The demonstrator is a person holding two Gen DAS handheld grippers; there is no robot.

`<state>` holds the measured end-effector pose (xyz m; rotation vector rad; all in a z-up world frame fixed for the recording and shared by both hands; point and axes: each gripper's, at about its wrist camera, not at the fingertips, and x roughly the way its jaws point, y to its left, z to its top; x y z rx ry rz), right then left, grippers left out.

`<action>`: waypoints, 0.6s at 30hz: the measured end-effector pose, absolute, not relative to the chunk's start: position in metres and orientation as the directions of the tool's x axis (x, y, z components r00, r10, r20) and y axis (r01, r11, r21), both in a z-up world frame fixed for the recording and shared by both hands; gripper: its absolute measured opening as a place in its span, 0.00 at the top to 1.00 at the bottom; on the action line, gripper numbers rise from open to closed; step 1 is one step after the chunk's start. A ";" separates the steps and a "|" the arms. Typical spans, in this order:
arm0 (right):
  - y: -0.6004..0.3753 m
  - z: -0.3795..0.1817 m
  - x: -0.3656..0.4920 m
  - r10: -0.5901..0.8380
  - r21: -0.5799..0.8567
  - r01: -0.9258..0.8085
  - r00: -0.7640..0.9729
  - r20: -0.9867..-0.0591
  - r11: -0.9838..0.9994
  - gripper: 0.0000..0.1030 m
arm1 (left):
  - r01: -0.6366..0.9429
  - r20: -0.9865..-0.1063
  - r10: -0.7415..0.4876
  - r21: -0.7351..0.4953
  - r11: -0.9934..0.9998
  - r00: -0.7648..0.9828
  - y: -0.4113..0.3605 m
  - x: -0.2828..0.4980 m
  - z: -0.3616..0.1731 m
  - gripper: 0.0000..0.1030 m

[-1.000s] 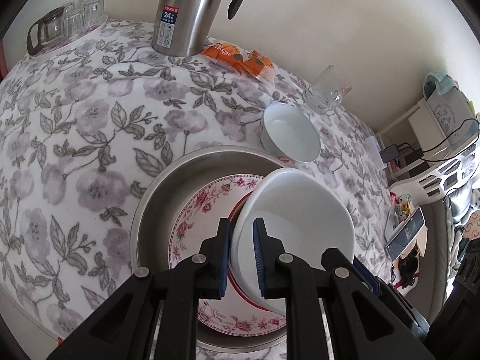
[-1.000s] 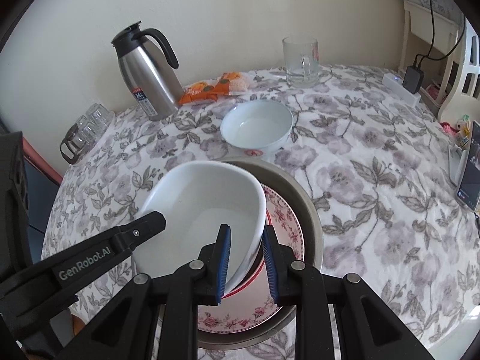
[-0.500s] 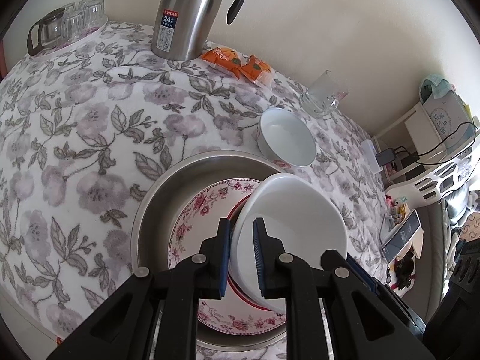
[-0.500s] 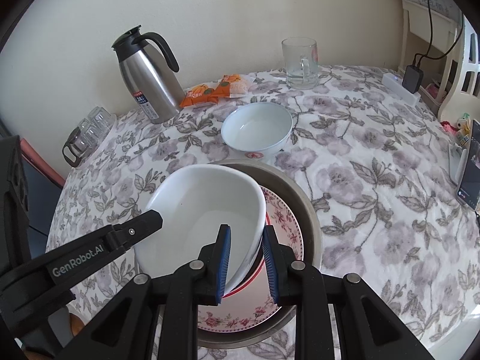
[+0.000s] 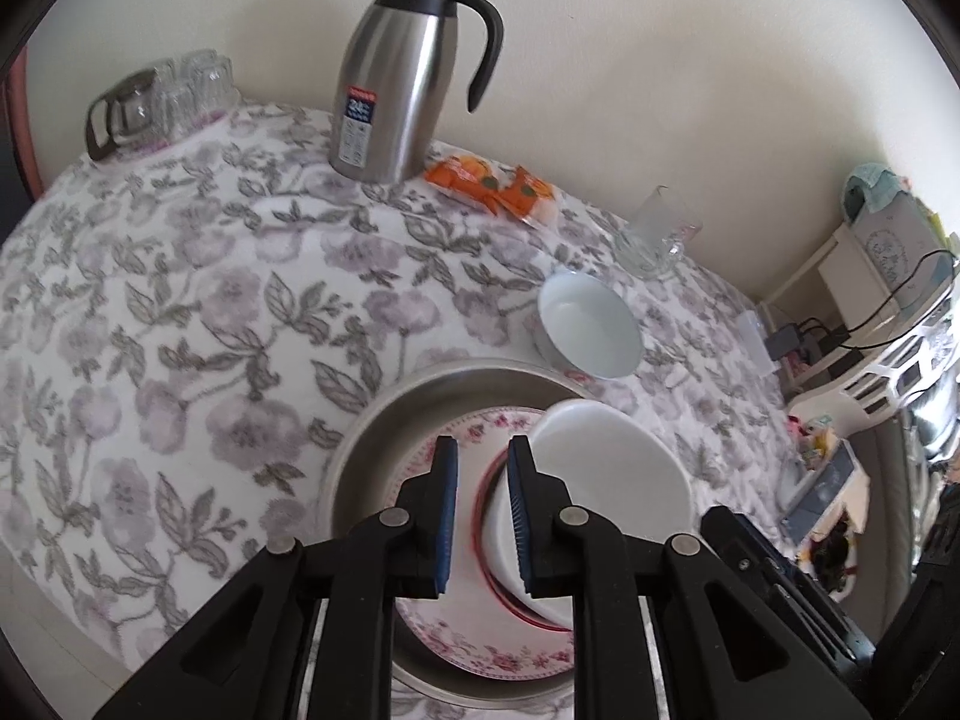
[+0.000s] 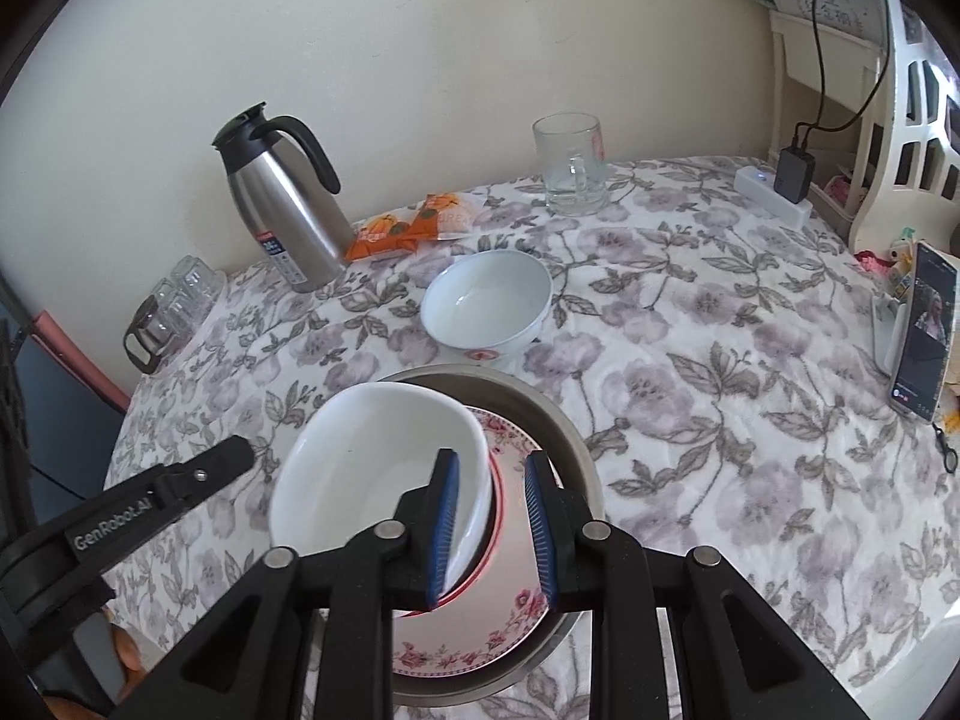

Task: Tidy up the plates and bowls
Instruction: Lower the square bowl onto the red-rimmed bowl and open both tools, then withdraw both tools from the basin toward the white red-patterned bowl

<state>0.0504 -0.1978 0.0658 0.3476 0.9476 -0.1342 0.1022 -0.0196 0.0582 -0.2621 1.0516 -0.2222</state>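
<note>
A metal basin [image 5: 384,438] [image 6: 564,438] stands on the flowered tablecloth and holds a floral plate [image 5: 474,642] [image 6: 480,642]. A red-rimmed dish [image 5: 516,600] lies on the plate, and a deep white dish [image 5: 612,480] [image 6: 378,462] rests on top of it. My left gripper [image 5: 483,516] straddles the white dish's left rim; its jaws are opening, with a gap at the left pad. My right gripper [image 6: 492,531] straddles the opposite rim, jaws opening, the right pad clear of it. A small white bowl [image 5: 588,324] [image 6: 486,300] sits just beyond the basin.
At the back stand a steel thermos [image 5: 396,78] [image 6: 282,204], orange snack packets [image 5: 492,186], a glass mug [image 5: 654,240] [image 6: 570,162] and a tray of glasses [image 5: 162,96]. A phone [image 6: 924,336] and a power strip [image 6: 774,192] lie at the table's right edge.
Both grippers' jaws have widened off the white dish's rim. The left gripper has risen and drawn back a little, and the dish now sits lower in the stack.
</note>
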 end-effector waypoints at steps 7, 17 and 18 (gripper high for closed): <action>-0.198 0.061 0.052 0.006 0.194 0.271 0.567 -0.823 0.943 0.39 | 0.013 -0.843 -0.220 -0.245 0.969 0.491 -0.016 0.104 0.056 0.53; -0.202 0.054 0.055 -0.012 0.180 0.288 0.558 -0.829 0.941 0.20 | -0.052 -0.855 -0.141 -0.192 0.980 0.499 -0.008 0.106 0.050 0.13; -0.202 0.054 0.055 -0.012 0.180 0.287 0.561 -0.828 0.941 0.15 | -0.056 -0.854 -0.132 -0.185 0.981 0.502 -0.008 0.106 0.049 0.13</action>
